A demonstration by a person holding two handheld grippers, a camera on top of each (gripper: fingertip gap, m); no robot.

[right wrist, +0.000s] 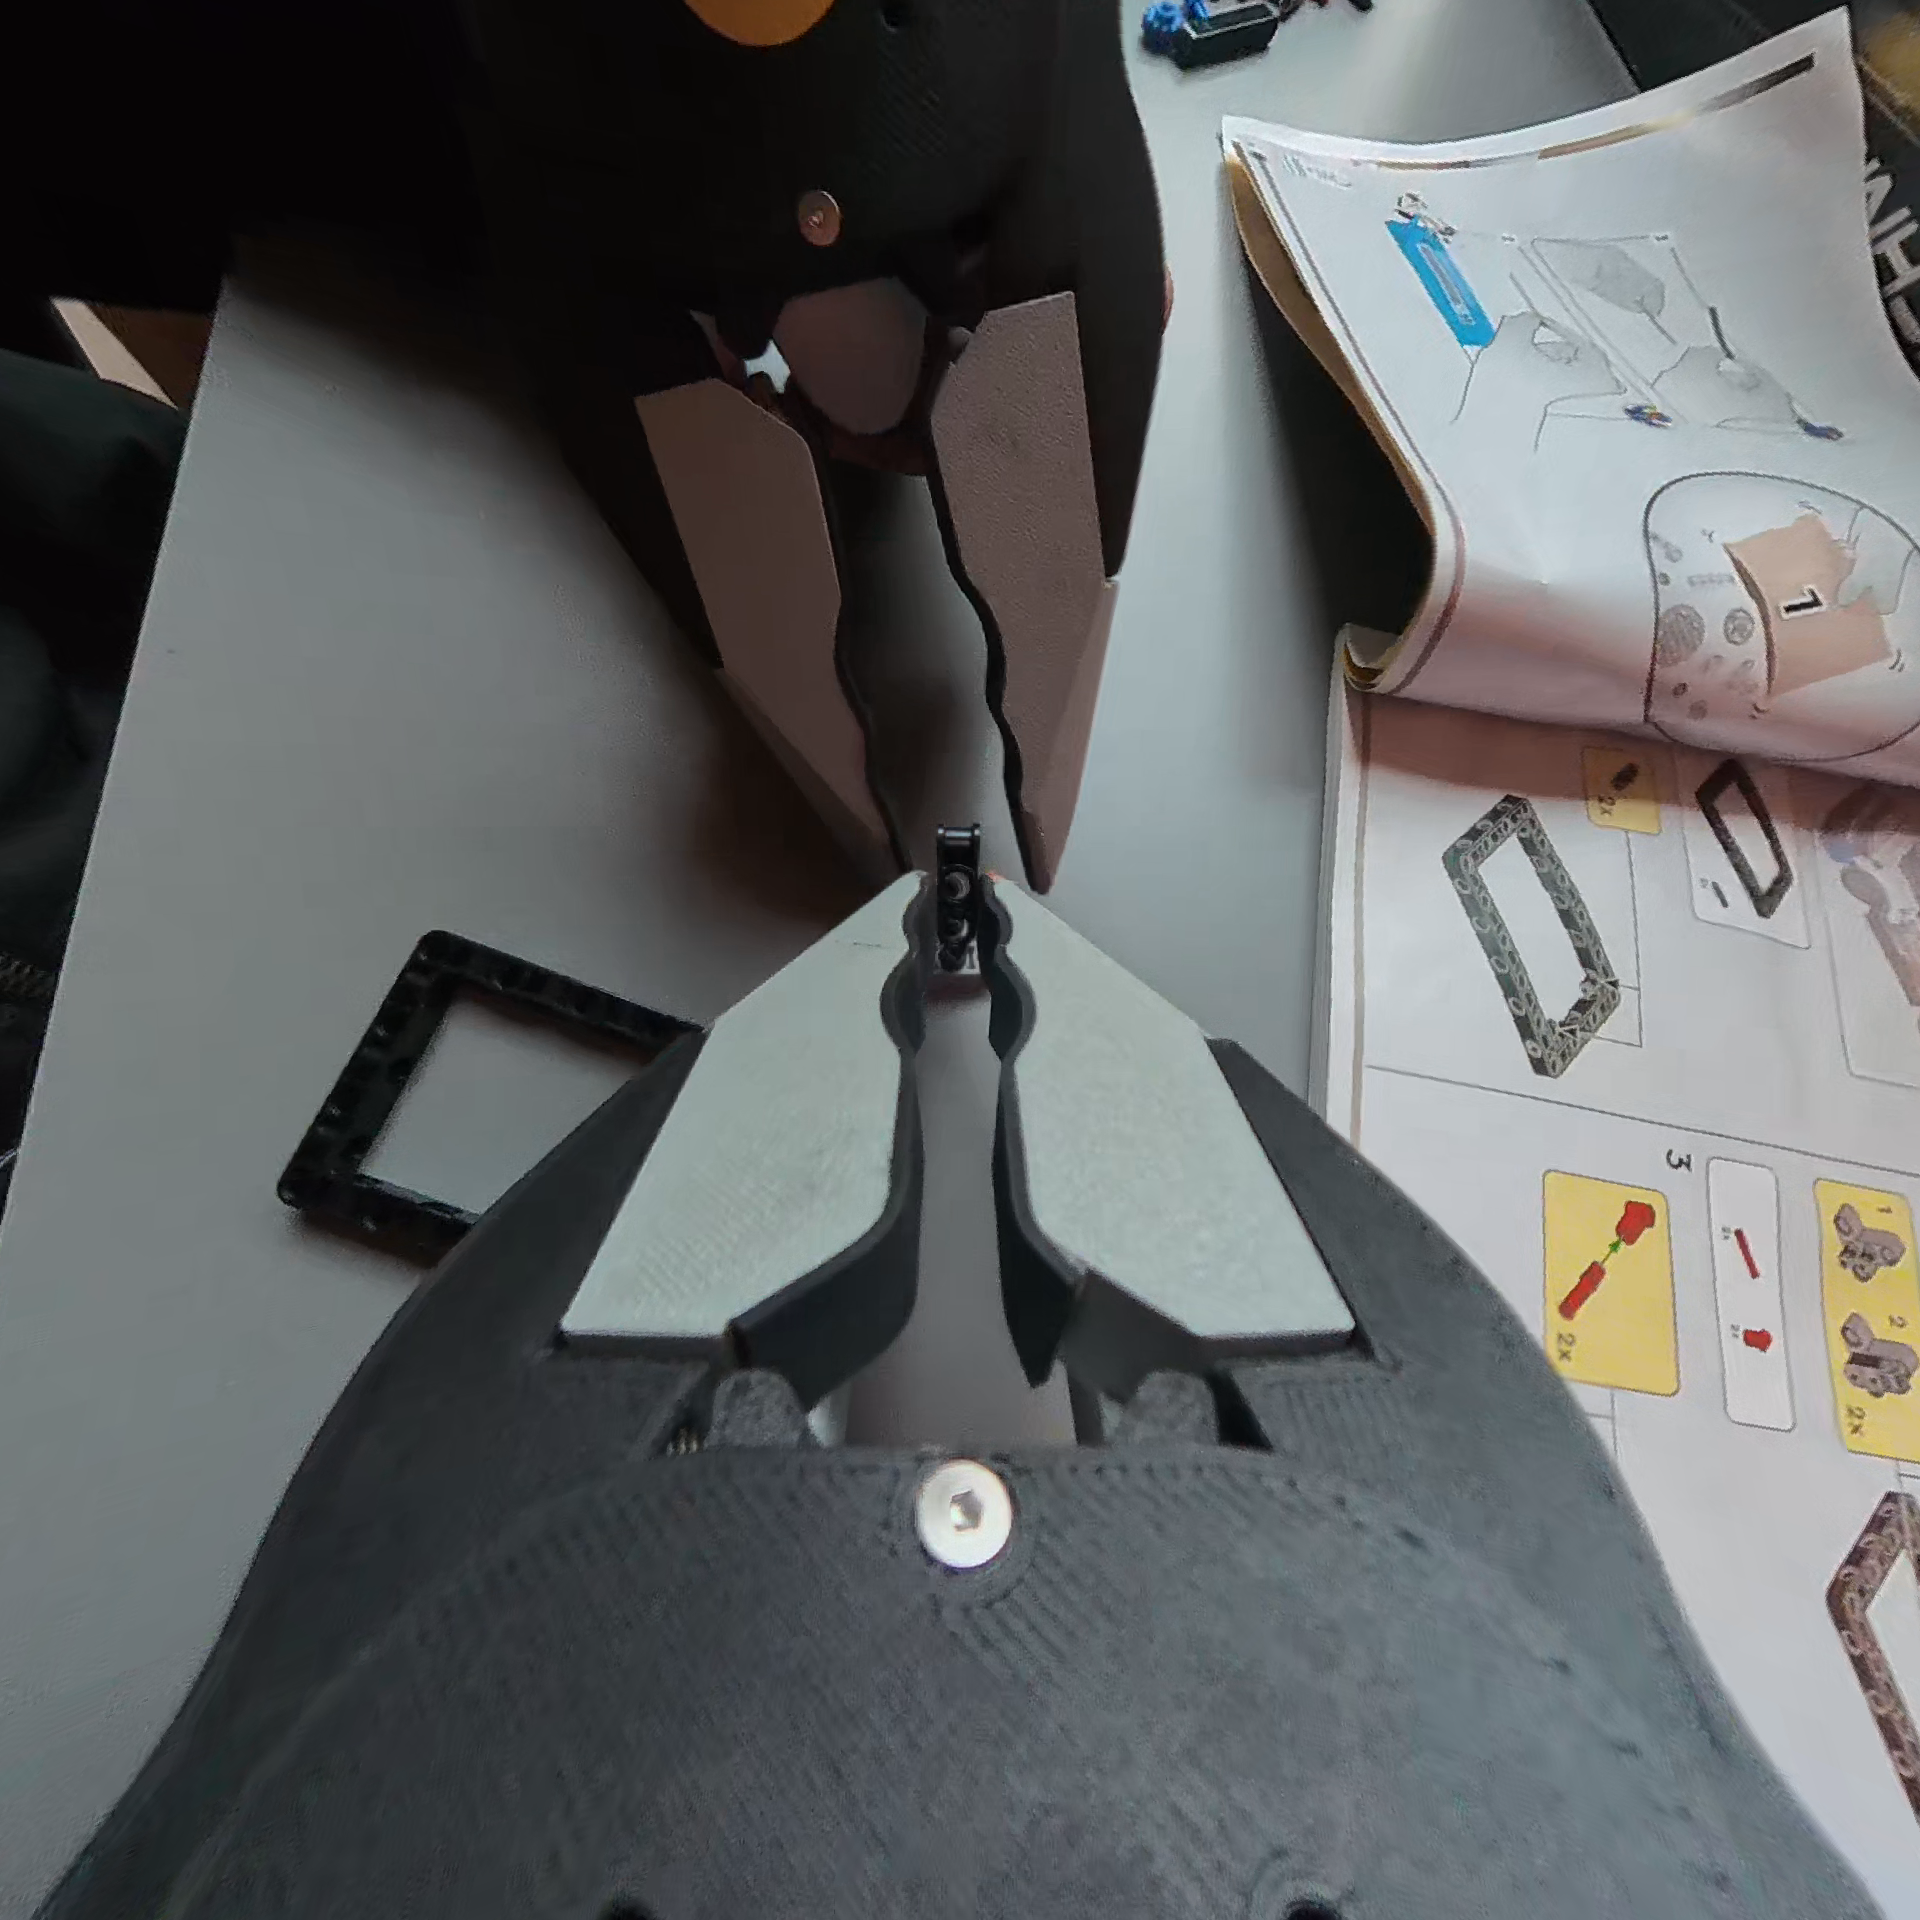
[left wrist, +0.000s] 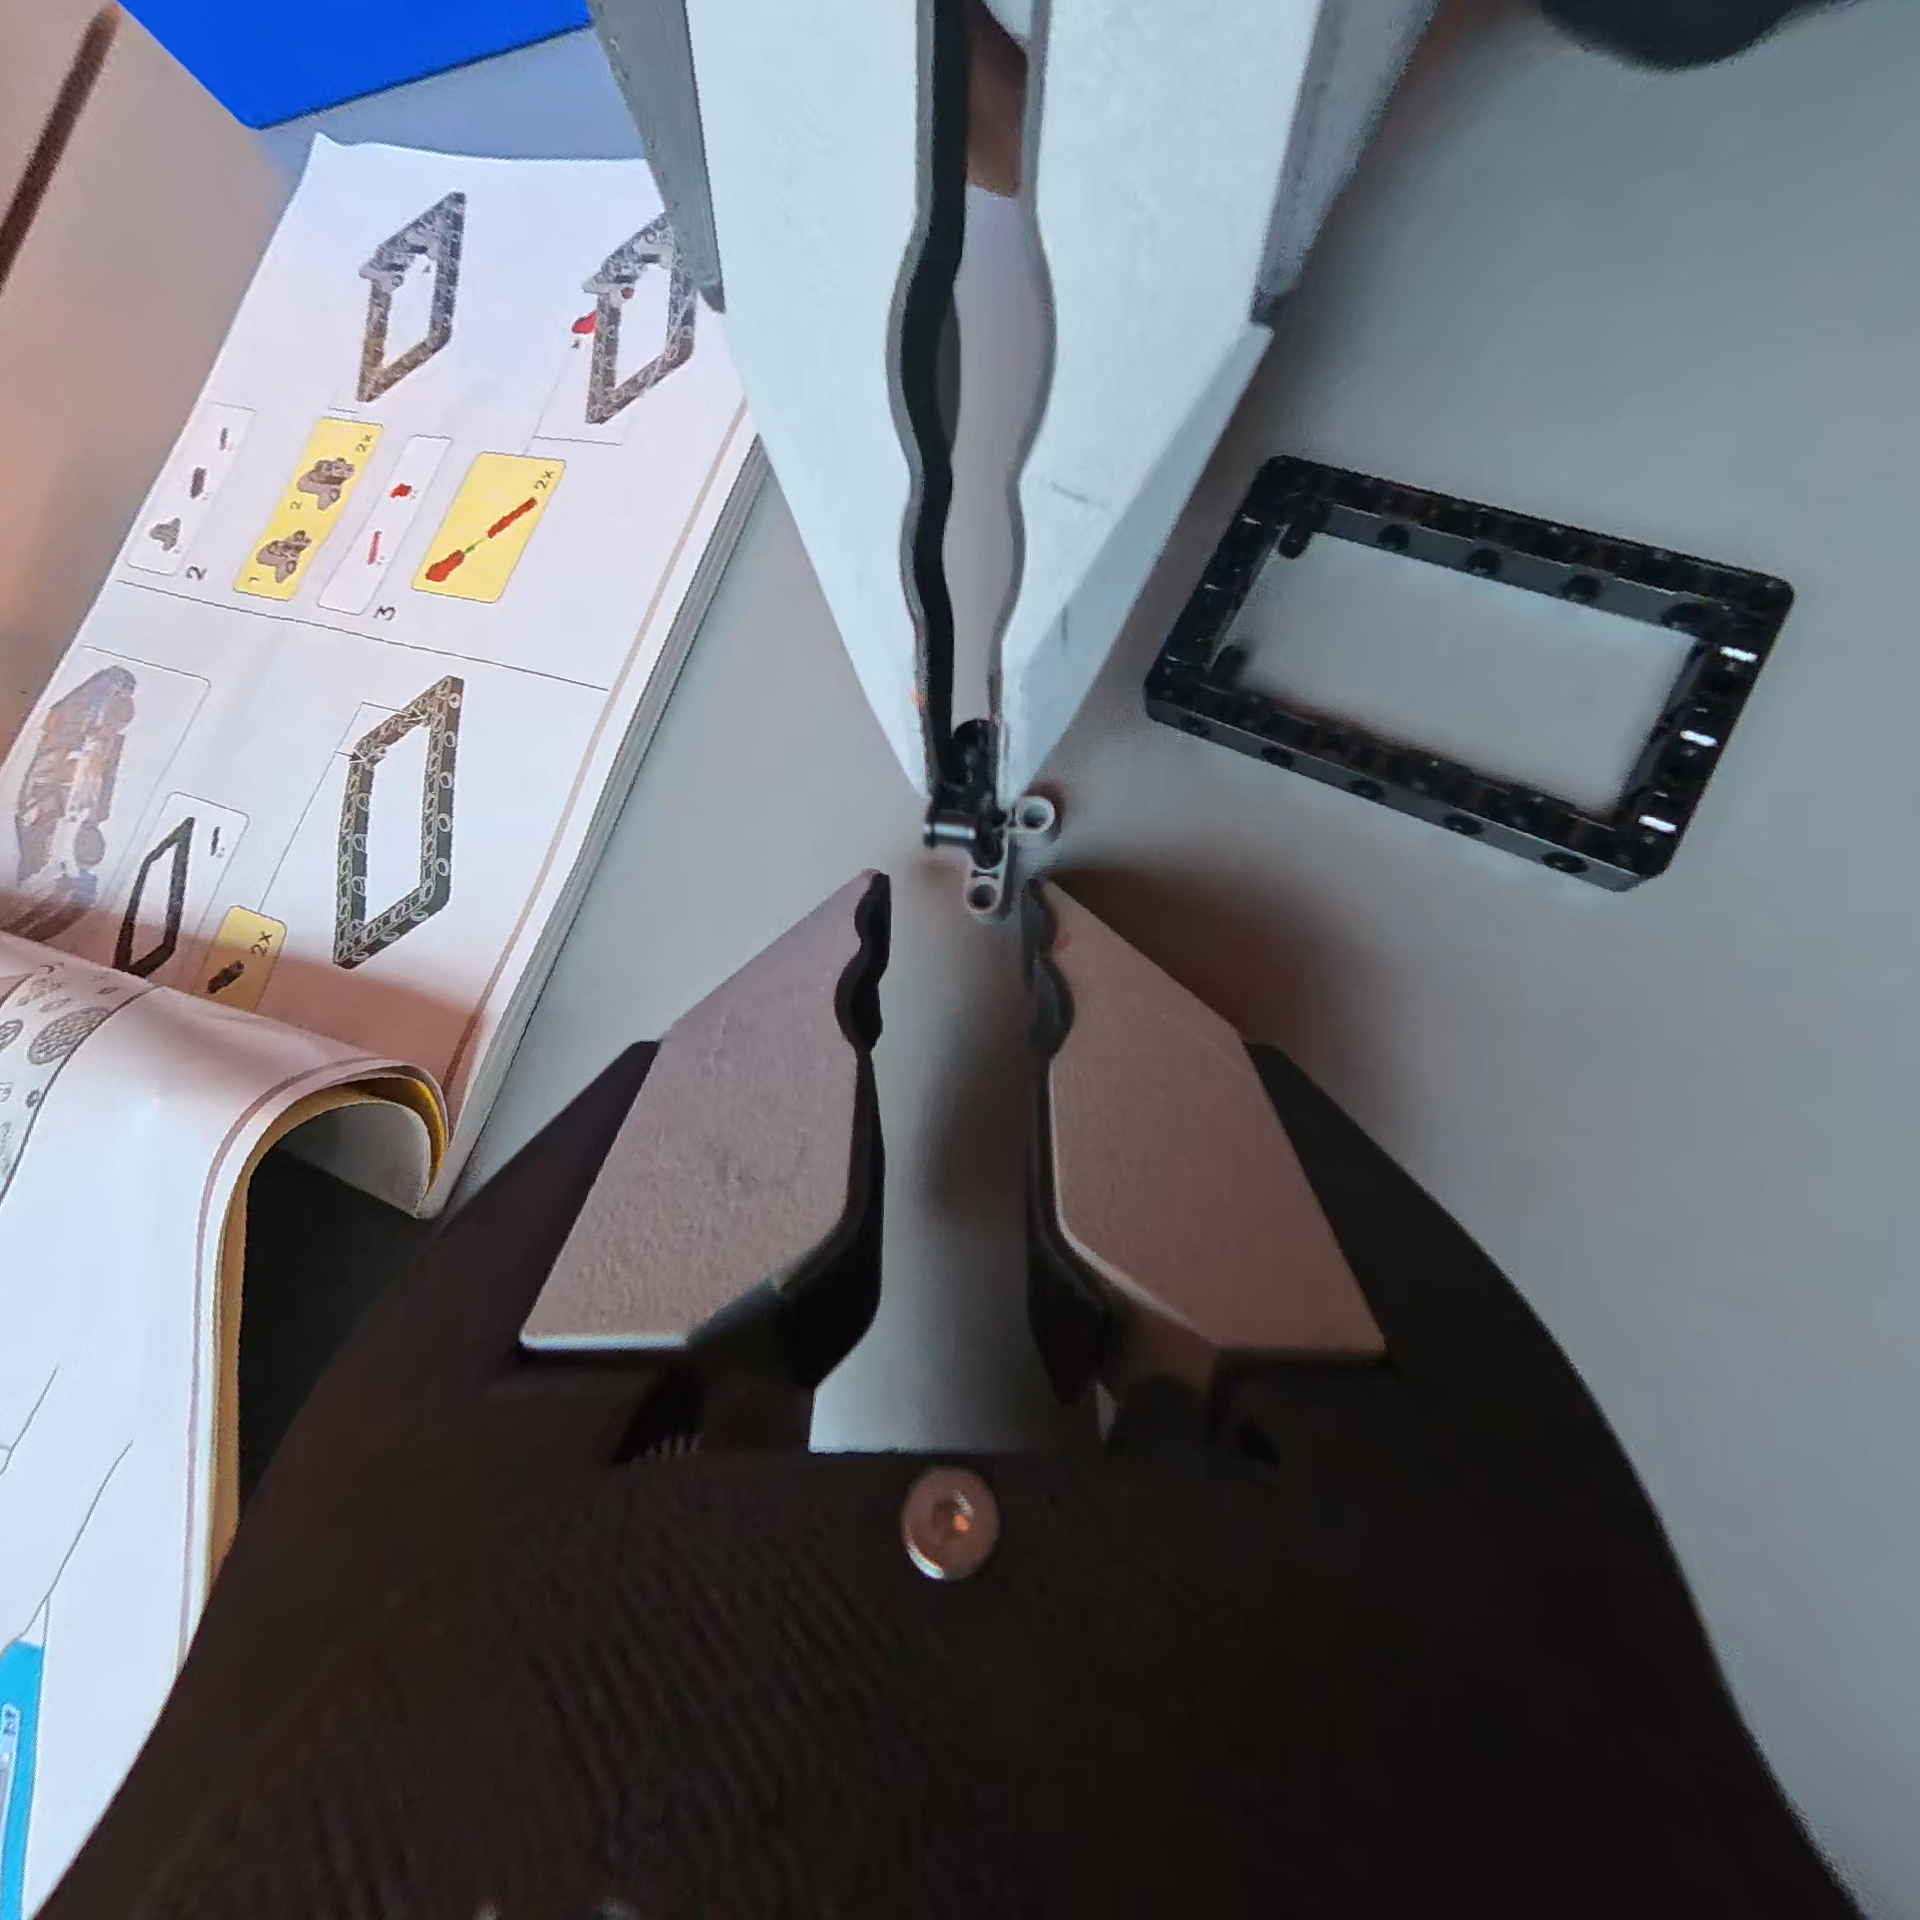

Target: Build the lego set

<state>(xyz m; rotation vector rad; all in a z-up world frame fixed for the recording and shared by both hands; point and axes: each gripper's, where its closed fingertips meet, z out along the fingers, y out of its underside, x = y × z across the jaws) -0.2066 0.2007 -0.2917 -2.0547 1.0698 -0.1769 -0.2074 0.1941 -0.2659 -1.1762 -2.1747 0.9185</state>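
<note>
Two tools are meeting: right tool pinching a tiny, rigid black pin mid-length; left tool gaping, holding nothing, beside grey connector

- Light is soft and even, bright on the pale table, with no hard glare.
- In the left wrist view a warm brownish shadow lies on the instruction booklet below its curled page, and another beside the left gripper.
- The left gripper's dark body is underexposed, nearly black in the right wrist view.
- Small bright glints sit on the right end of the black frame.
- Wide-angle bending curves the table edge and booklet towards the borders of both views.
- The corners look smeared, perhaps from motion; the blue pieces far off are blurred.
- The centre stays reasonably sharp.
</note>
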